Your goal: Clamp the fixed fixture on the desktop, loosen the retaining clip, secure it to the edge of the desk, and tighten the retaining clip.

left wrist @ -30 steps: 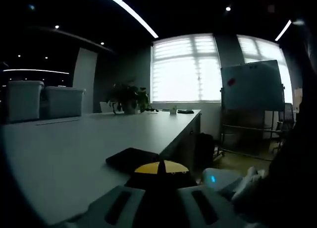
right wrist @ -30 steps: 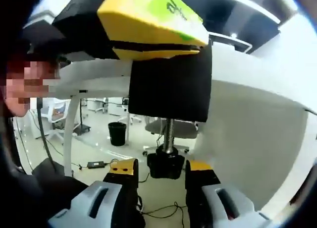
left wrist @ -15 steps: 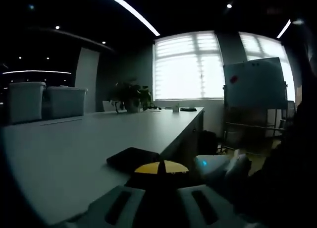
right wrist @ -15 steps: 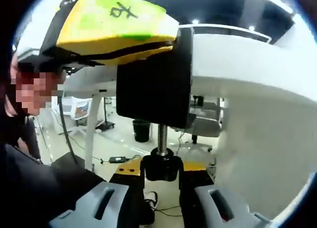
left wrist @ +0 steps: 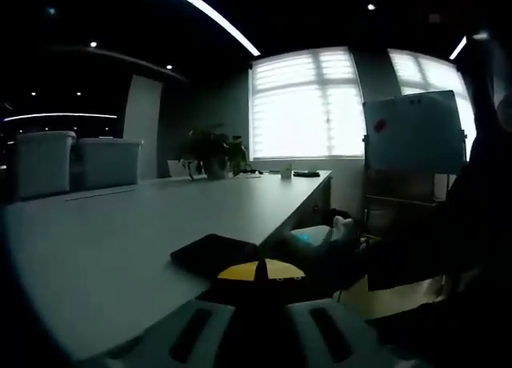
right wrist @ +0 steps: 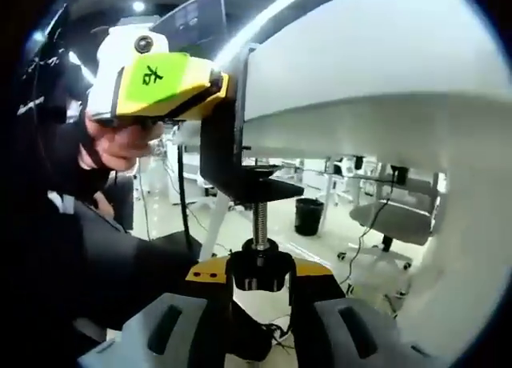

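Clamp [right wrist: 240,172] hooked on the white bench [right wrist: 360,64] edge — its screw knob [right wrist: 258,270] pinched between the right gripper [right wrist: 258,282] jaws below. Left gripper [left wrist: 260,284] grips the yellow-topped upper body [left wrist: 260,270] on the benchtop, jaws closed on it.

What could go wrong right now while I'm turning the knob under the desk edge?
The right gripper pinches only the small black knob, so its jaws could slip off mid-turn. The clamp may shift on the desk edge if the left gripper eases before the screw is snug. Over-tightening could mark the desk.
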`<action>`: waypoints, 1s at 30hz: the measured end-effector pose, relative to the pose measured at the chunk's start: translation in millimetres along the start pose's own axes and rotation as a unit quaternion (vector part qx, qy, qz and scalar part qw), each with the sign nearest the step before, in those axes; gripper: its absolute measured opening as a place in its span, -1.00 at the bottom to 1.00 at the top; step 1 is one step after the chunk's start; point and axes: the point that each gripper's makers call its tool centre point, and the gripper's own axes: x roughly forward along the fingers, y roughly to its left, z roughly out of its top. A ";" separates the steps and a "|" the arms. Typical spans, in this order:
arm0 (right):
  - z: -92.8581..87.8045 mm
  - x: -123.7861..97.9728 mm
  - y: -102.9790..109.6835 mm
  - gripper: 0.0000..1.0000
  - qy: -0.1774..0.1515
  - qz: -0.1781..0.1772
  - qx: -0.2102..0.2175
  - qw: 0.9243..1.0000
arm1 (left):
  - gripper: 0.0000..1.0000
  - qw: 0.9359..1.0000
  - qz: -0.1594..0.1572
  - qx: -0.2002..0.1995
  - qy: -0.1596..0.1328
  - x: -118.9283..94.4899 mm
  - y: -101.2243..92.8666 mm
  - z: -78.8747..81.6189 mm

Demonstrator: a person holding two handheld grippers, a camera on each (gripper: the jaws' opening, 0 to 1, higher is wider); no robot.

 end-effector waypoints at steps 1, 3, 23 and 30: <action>-0.1 -0.1 1.6 -0.50 0.000 0.000 0.002 1.000 | -0.98 1.000 0.000 0.000 0.000 0.0 0.1 -0.2; -0.1 0.6 3.0 -0.50 -0.002 -0.002 0.006 1.000 | -0.98 1.000 -0.002 -0.001 -0.002 -0.1 0.2 -0.5; -10.3 -34.7 -7.4 -0.78 0.062 -0.297 -0.018 0.953 | -0.98 1.000 -0.018 0.003 -0.013 -2.0 -2.6 0.0; 2.8 -35.0 -0.6 -0.26 0.007 -0.336 0.008 0.942 | -0.98 1.000 -0.021 0.001 -0.015 -2.8 -3.6 0.7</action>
